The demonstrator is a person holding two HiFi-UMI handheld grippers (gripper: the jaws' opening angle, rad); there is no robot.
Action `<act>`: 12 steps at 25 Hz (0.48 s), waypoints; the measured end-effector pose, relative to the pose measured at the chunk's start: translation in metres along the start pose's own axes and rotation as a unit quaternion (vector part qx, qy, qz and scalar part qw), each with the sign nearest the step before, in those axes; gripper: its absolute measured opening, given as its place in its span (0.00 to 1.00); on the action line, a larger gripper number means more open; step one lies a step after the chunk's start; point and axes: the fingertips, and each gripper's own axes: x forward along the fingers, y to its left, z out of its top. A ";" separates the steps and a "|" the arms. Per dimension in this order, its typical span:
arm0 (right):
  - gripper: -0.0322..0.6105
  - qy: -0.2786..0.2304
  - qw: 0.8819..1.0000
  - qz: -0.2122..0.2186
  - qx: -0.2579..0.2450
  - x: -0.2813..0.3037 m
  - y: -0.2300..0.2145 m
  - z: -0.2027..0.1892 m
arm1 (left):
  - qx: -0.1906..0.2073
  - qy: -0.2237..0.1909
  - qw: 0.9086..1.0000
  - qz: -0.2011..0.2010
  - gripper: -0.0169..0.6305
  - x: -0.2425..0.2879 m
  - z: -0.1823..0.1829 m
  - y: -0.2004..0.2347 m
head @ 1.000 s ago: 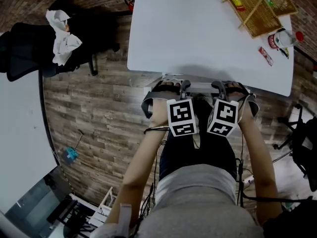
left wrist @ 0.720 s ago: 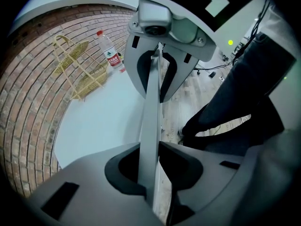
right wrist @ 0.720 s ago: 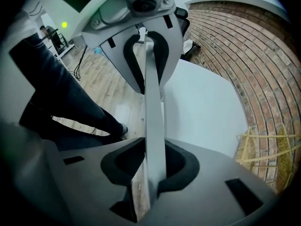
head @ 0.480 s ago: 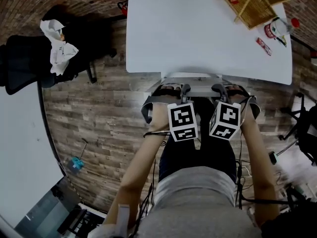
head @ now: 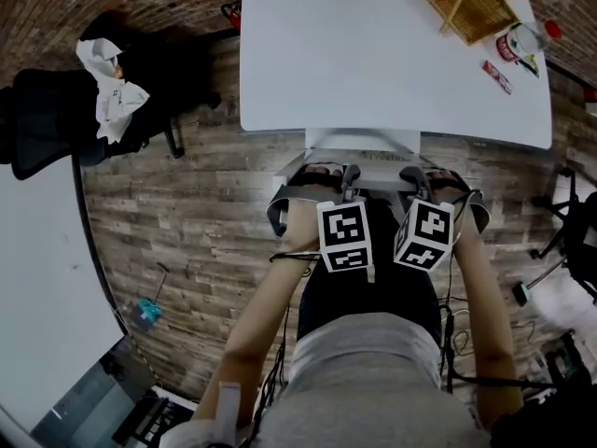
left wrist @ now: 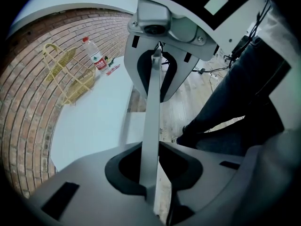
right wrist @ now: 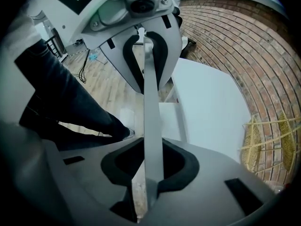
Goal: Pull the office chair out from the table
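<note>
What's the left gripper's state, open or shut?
Shut on the chair back: the left gripper's own view shows its jaws pinching that thin grey edge.

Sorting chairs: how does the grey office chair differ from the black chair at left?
Left gripper and right gripper clamp the grey office chair; nobody holds the black chair. The grey one sits at the white table; the black one stands apart, bearing white cloth. Both stand on plank floor.

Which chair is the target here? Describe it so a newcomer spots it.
Start at the white table; the grey-framed office chair sits at the middle of its near edge. Unlike the black chair at left draped with white cloth, it has the left gripper and right gripper clamped on its back.
</note>
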 end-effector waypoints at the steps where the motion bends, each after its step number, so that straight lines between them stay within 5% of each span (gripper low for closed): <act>1: 0.19 0.000 1.000 0.001 0.001 -0.001 0.003 0.000 | 0.001 0.000 1.000 0.000 0.17 -0.001 0.000 -0.002; 12: 0.19 -0.008 1.000 -0.001 -0.002 -0.010 0.049 -0.003 | -0.009 0.007 1.000 -0.010 0.16 -0.010 0.001 -0.050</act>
